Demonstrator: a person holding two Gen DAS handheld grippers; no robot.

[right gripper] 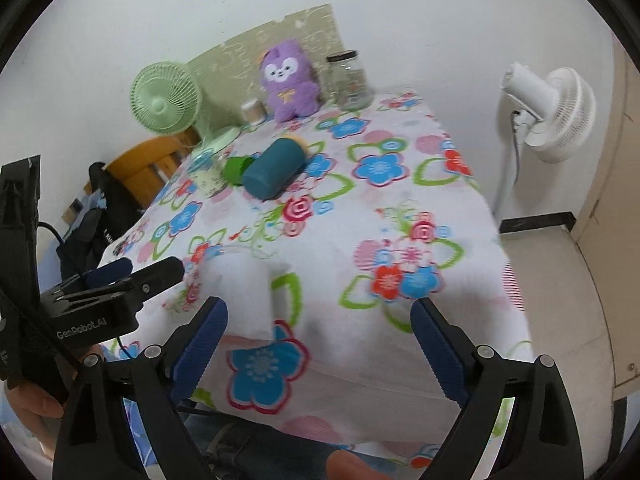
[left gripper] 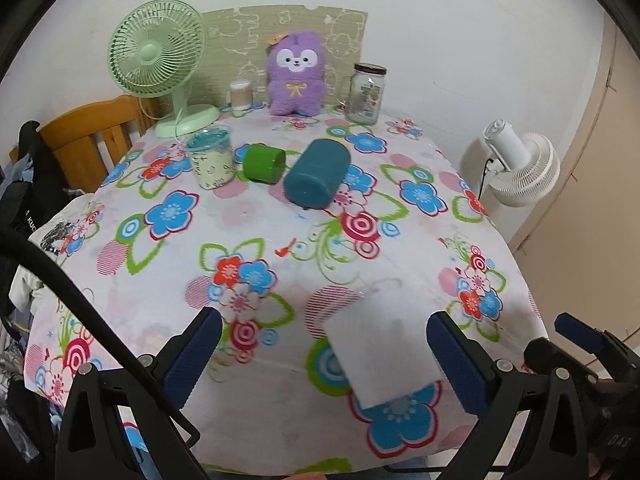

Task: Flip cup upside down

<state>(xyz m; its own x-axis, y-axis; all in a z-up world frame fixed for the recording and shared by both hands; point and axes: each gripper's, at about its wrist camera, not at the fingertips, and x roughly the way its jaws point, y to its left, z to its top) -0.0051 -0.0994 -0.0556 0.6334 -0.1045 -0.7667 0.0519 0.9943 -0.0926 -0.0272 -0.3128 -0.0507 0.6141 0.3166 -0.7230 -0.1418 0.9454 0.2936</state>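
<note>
Hovering near the front edge of the flower-patterned bench (left gripper: pixel 400 240), your left hand-held gripper (left gripper: pixel 324 356) and right hand-held gripper (right gripper: pixel 320 340) are both spread wide, holding nothing. The translucent white plastic cup (left gripper: pixel 380 352) stands between the left one's fingers, looking already mouth-down, though blur hides its rim. Close off-centre and you could tip it over the edge.

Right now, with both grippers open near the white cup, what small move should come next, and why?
Probably ease the left gripper forward and slightly to its right, then close. Its fingers are wide open, and the white cup shows between them, nearer the right finger and not gripped. The right gripper is open too, with the cup off toward its left finger.
</note>
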